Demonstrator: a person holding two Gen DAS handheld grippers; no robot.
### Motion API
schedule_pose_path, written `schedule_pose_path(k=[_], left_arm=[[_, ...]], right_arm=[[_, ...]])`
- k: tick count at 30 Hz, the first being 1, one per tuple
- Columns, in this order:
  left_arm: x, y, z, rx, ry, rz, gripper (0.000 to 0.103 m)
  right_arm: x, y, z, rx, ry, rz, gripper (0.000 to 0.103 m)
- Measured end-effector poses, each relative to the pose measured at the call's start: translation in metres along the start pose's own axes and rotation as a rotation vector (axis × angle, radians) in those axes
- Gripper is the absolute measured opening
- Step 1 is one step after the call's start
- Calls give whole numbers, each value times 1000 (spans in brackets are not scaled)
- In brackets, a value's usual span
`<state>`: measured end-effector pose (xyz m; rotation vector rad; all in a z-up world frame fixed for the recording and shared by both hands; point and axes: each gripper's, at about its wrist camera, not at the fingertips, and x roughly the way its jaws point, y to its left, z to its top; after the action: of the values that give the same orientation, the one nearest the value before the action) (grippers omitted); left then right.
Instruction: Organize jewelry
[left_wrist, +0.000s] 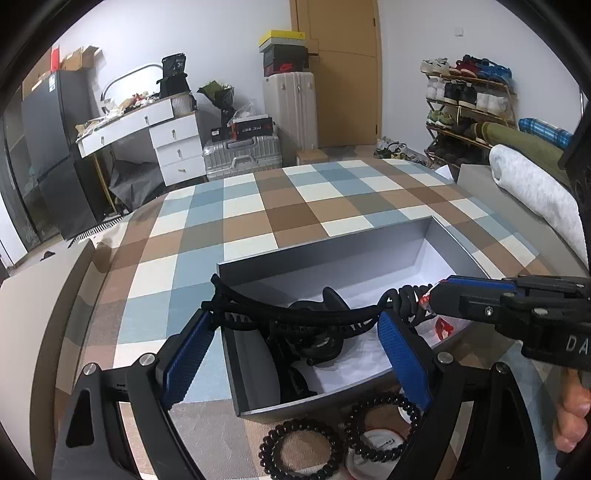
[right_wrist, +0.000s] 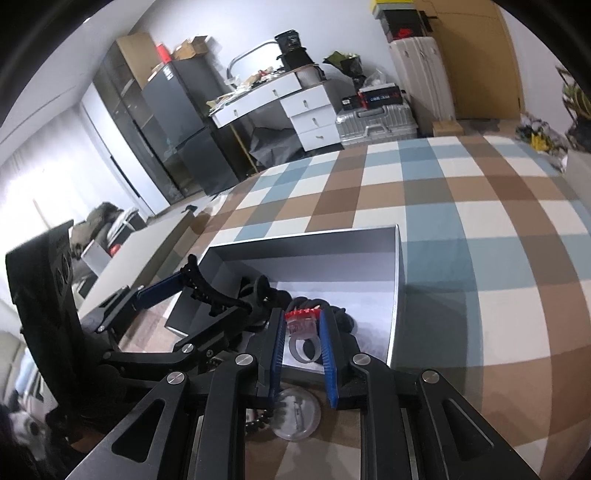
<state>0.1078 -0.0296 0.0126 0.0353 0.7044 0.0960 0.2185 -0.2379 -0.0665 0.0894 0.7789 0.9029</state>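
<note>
The left tool (left_wrist: 295, 339) hangs wide over the grey box (left_wrist: 436, 236), a black hair clip (left_wrist: 295, 314) spanning between its pads, seemingly caught at the ends so it can drop in. The right tool (right_wrist: 303, 325) is narrowed onto a small clear packet with a red top (right_wrist: 301, 317), held over the same box, likely to go in too. Two spiral hair ties (left_wrist: 295, 448) lie on the checked desk (left_wrist: 258, 206) just outside, still unsorted.
</note>
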Motion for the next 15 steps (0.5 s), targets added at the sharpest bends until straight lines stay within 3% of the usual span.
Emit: schedule_pose_path(k=[6,8,10,13,15], left_arm=[[-8,3,-2,-31,0,-45,88],[-13,6,-4,-47,8,-64,88],[-18,8,-5,-64,12,-82,88],[-27,13,-10,-93,10,-97,88],[-34,16,-14,-106,3,-107,95]], right_arm=[[-1,0,-1,4,11,3,22],[-2,5,-1,-19,28,12,37],[-8,13,-2,-51,29,13,69],[-25,24,-6,-109,-26,-44,75],[-31,25,-8,-115,-28,-51,82]])
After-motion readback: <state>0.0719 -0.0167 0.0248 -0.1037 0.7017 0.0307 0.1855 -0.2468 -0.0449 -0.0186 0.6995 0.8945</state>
